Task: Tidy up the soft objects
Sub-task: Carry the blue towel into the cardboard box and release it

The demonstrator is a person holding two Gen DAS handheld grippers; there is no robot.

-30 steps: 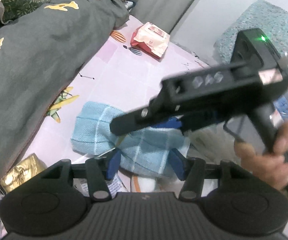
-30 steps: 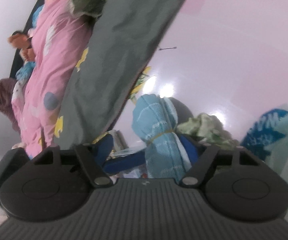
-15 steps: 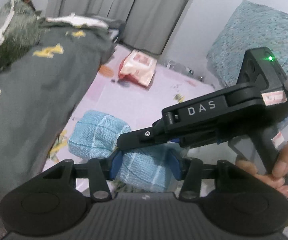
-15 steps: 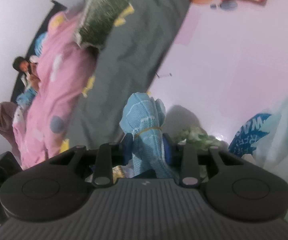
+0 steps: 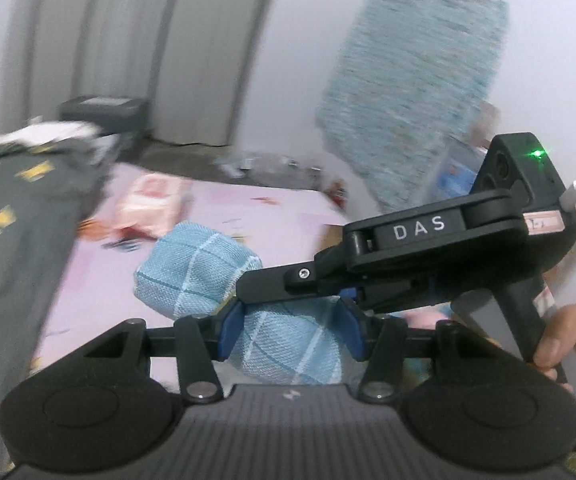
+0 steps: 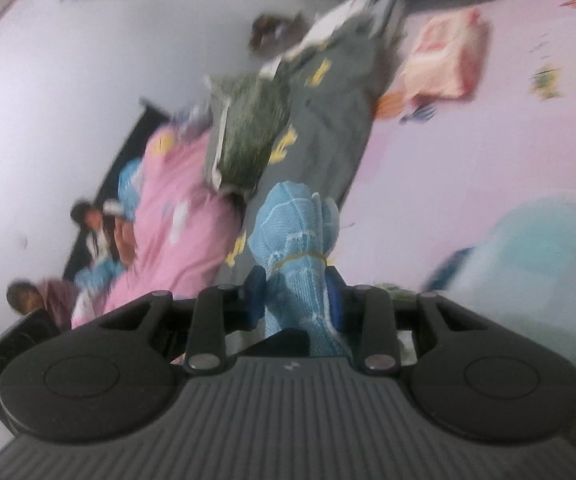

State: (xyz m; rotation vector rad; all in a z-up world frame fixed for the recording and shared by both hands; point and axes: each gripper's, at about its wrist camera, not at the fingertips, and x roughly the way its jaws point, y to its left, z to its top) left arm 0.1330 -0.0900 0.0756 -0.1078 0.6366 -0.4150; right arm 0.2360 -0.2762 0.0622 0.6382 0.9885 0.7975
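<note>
A rolled light-blue checked towel (image 5: 196,276), tied round its middle with a yellow band, hangs in the air above the pink sheet (image 5: 100,280). My left gripper (image 5: 291,332) is shut on its near end, with both blue pads pressing the cloth. The right gripper (image 5: 256,292) comes in from the right, held by a hand (image 5: 567,336), and its finger lies across the towel's waist. In the right wrist view the right gripper (image 6: 295,296) is shut on the towel (image 6: 291,220) just below the band.
A grey blanket (image 5: 12,240) with yellow prints covers the left. A red and white packet (image 5: 152,204) lies on the sheet. A teal mat (image 5: 407,92) leans on the wall. A pink quilt (image 6: 176,220), two people (image 6: 92,228) and a pale bag (image 6: 527,248) show too.
The right gripper's jaws closed on the towel's tied waist. Both grippers then rose and tilted up, lifting the towel off the pink sheet.
</note>
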